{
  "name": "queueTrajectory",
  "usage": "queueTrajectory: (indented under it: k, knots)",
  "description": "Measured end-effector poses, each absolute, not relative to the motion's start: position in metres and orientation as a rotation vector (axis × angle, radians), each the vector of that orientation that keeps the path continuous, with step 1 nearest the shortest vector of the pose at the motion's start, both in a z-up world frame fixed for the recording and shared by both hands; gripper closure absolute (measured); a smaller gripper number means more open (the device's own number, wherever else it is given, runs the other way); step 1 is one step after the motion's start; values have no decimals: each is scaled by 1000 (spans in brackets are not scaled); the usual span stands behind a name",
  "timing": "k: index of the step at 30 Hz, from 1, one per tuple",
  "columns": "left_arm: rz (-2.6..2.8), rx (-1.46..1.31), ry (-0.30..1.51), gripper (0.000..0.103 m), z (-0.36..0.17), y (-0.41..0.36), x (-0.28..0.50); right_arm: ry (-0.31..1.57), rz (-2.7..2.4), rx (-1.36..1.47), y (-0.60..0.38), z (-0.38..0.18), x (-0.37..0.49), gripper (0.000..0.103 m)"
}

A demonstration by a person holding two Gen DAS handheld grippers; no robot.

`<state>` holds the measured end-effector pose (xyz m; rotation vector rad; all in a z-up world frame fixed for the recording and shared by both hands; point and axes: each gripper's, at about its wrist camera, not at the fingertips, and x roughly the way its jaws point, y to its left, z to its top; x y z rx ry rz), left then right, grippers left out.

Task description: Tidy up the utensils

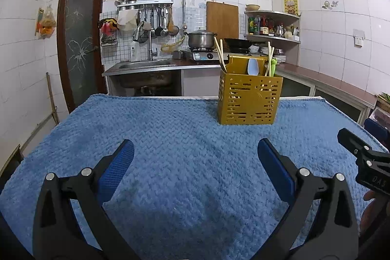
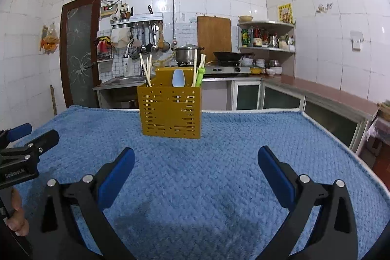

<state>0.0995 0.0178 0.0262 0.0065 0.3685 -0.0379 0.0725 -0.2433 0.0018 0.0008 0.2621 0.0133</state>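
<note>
Left wrist view: left gripper [image 1: 195, 155] low at 6 o'clock, jaws wide apart, nothing between the pads. Right gripper [image 2: 196, 160] likewise spread and empty in its own view, seen also from the left view at 3 o'clock, side by side with the other. Both hovering just above the towel [image 1: 158, 138], well short of the holder [image 1: 248, 99]; probably drawn back because nothing loose lay on the cloth to pick up.

Holder standing upright near the towel's far edge, at 1 o'clock from the left gripper and 11 o'clock from the right. Sorted already, by the look of it: chopsticks [image 2: 146, 70] leaning at its left end, spoon [image 2: 178, 78] bowl-up in the middle, more chopsticks with a green utensil [image 2: 200, 76] at the right. Judged near done or done.

Towel blue, thick, knobbly, spread over the whole table; soft footing, so the tall holder likely to tip if nudged. Beyond, a white-tiled kitchen: sink [image 1: 146, 63] at 11 o'clock, pot [image 1: 200, 38] on a stove at 12, corner shelf [image 1: 273, 26] with bottles at 1, dark door [image 1: 80, 40] at 10.
</note>
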Motion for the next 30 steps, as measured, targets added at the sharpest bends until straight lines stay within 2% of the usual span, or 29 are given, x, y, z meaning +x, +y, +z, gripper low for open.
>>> queueTrajectory:
  k: [30]
  knots:
    - [-36,73,335,5,19,2,92,206,-27,-1,-249,6,62,4]
